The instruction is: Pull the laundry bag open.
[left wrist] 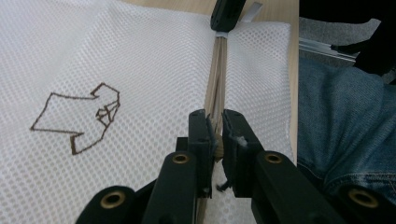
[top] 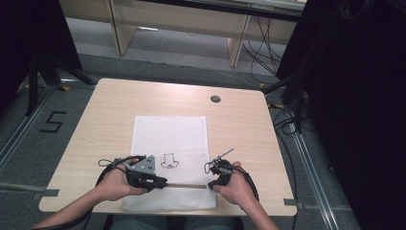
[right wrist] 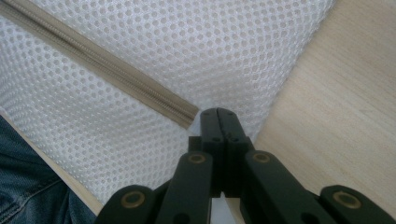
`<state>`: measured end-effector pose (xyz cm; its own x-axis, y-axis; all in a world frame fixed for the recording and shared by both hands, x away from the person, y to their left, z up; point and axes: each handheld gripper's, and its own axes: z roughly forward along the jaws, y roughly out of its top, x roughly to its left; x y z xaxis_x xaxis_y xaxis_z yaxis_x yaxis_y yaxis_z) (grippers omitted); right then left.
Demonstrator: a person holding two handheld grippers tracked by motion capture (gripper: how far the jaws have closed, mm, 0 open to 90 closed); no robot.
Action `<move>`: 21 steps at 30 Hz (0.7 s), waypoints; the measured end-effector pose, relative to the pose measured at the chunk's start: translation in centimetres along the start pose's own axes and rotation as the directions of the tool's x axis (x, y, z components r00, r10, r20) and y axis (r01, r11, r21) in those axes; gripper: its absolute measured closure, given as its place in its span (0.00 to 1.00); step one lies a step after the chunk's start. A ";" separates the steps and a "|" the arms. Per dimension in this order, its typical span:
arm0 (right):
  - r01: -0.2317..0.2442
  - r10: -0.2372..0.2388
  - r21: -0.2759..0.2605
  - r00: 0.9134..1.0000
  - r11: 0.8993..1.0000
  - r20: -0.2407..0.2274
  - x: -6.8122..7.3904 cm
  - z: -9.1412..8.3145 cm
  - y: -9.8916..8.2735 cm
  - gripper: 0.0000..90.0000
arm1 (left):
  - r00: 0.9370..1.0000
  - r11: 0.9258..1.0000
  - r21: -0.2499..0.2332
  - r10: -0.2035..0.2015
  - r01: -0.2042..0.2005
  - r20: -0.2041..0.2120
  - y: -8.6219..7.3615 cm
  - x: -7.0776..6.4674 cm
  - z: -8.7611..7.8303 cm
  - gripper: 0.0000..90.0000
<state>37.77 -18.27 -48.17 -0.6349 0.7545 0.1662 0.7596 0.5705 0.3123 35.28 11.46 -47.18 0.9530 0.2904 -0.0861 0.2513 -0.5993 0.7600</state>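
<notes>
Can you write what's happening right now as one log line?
left gripper: shut on zipper | right gripper: shut on mesh bag at zipper end | table: bag flat

A light wooden table point(top: 110, 110) stands on a grey floor point(top: 158, 50), its top bare but for a white mesh bag point(top: 170, 134) lying flat near the front edge. The bag point(left wrist: 140, 65) bears a small brown outline drawing point(top: 169, 161) and a beige zip point(top: 186, 186) running across it close to its near end. A small dark round fitting point(top: 215, 99), possibly a cable port, sits in the tabletop toward the far right corner, well apart from the bag. In the right gripper view the bag's corner point(right wrist: 261, 60) rests on pale wood point(right wrist: 336, 116).
</notes>
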 end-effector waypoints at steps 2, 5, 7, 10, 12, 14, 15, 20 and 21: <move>0.001 -0.001 -0.001 1.000 1.000 -0.003 0.0 -0.1 0.0 1.00 | 1.000 1.000 -0.011 -0.016 0.016 0.000 -0.2 0.1 -0.2 0.91; -0.008 0.008 0.004 1.000 1.000 -0.002 0.0 0.0 0.0 1.00 | 1.000 1.000 -0.008 -0.017 0.017 -0.006 -0.3 0.2 -0.4 0.91; -0.005 0.005 0.003 1.000 1.000 -0.003 0.0 -0.1 0.0 1.00 | 1.000 1.000 -0.007 -0.016 0.016 -0.005 -0.3 0.1 -0.4 0.91; -0.002 0.002 0.002 1.000 1.000 -0.002 0.0 0.0 0.0 1.00 | 1.000 1.000 -0.007 -0.016 0.016 -0.004 -0.3 0.1 -0.4 0.91; 0.000 0.000 0.000 1.000 1.000 0.000 0.0 0.0 0.0 1.00 | 1.000 1.000 -0.010 -0.018 0.018 -0.001 -0.3 0.1 -0.4 0.91; 0.000 0.000 -0.001 1.000 1.000 0.000 0.0 0.0 0.0 1.00 | 1.000 1.000 -0.006 -0.014 0.014 -0.001 -0.4 0.1 -0.4 0.91; 0.000 0.000 -0.001 1.000 1.000 0.000 0.0 0.0 0.0 1.00 | 1.000 1.000 -0.001 -0.011 0.011 -0.001 -0.4 0.1 -0.4 0.91; 0.000 0.000 -0.001 1.000 1.000 0.000 0.0 0.0 0.0 1.00 | 1.000 0.999 -0.020 -0.029 0.029 0.005 -0.5 0.2 -0.5 0.91; 0.000 0.000 -0.001 1.000 1.000 0.000 0.0 0.0 0.0 1.00 | 1.000 1.000 -0.011 -0.024 0.024 0.001 -0.6 0.2 -0.6 0.91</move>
<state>37.76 -18.28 -48.17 -0.6353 0.7542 0.1660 0.7592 0.5705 0.3134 35.21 12.26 -47.25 0.9467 0.3045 -0.1051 0.2727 -0.5836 0.7649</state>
